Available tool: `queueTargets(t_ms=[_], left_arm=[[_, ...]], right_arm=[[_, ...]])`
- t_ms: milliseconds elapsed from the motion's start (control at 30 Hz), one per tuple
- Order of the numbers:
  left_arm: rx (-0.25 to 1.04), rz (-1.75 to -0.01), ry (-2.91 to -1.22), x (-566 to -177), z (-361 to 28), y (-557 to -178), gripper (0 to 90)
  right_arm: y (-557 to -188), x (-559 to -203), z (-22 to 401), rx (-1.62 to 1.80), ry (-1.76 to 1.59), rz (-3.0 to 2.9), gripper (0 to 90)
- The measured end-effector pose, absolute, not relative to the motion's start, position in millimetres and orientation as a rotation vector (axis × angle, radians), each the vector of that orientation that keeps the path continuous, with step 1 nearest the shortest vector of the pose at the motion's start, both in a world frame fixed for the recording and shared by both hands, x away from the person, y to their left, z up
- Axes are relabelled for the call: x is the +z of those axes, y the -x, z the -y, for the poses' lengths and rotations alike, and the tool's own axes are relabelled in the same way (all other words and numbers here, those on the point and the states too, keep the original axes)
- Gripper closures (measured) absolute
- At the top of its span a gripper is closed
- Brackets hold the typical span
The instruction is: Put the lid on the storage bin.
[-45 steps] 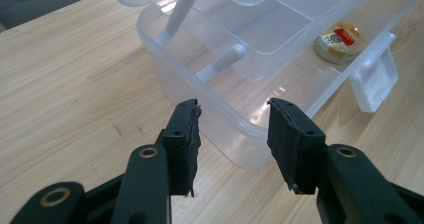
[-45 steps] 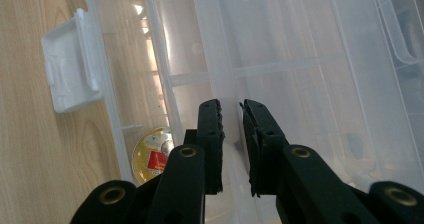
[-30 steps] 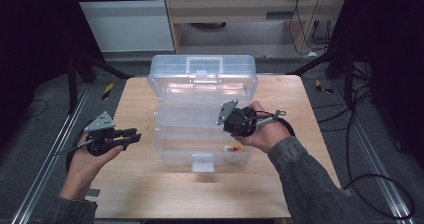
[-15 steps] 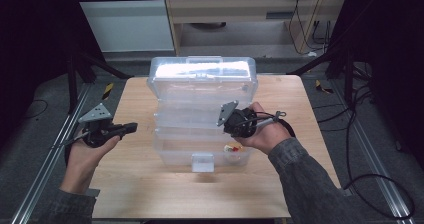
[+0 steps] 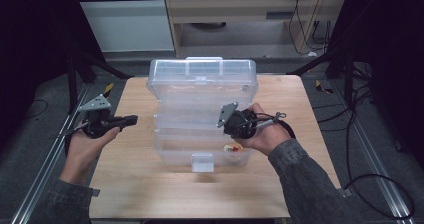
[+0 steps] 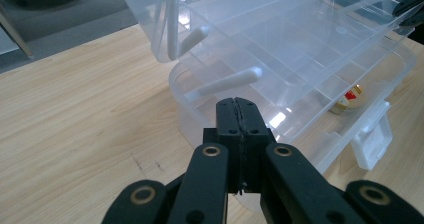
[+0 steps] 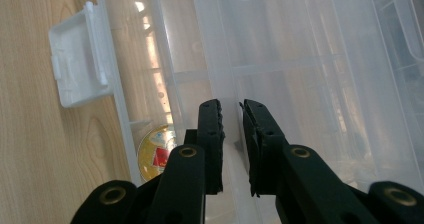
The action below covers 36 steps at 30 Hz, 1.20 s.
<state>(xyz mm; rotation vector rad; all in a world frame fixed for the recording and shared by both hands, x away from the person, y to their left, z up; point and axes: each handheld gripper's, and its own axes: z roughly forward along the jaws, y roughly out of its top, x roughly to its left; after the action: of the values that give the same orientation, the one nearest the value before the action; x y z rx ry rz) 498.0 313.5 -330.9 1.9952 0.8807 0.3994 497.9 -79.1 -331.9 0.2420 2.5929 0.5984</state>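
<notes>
At the left edge of the desk [image 5: 150, 194], the person's left hand [image 5: 85, 144] comes up from the bottom corner with its forearm angled slightly outward, wrist raised clear of the wood. It holds the left tongs [image 5: 131, 119] roughly level, pointing rightward toward the clear plastic organiser box [image 5: 200, 91] and stopping near its left side without touching it. In the left gripper view these tongs [image 6: 235, 104] have just been closing and are pressed flat together with nothing between them, their tips aimed at the box's lower tray, where white hinge arms [image 6: 225, 81] link the tiers.

The box stands in the middle of the desk, folded open in stepped tiers, its lid section at the back and its white latch [image 5: 202, 161] at the front edge. A small round gold-and-red object [image 5: 231, 148] lies in the lowest tray.

On the right, the right hand [image 5: 262, 134] rests over the box's front right part, sleeve slanting in from the bottom right corner and wrist bent inward. The right tongs [image 7: 231, 106] point down into the trays, pinched on a thin clear tray wall [image 7: 225, 49] with a slight gap left between them.
</notes>
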Motion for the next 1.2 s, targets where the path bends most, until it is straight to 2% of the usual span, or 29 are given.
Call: queueTargets(t_ms=[567,967,1200], left_arm=[[0.407,-0.854,-1.974,-320.4,-294.8,-506.5,89.8],[0.393,-0.852,-1.950,-315.6,-268.8,-526.6,89.9],[0.384,-0.861,-1.924,-315.3,-268.4,-525.5,89.9]], right_arm=[[-496.2,-332.4,78.8,0.585,-0.233,-2.595,78.9],[-494.9,-332.9,78.5,0.576,-0.224,-2.607,79.1],[-492.7,-335.3,78.8,0.580,-0.216,-2.619,79.2]])
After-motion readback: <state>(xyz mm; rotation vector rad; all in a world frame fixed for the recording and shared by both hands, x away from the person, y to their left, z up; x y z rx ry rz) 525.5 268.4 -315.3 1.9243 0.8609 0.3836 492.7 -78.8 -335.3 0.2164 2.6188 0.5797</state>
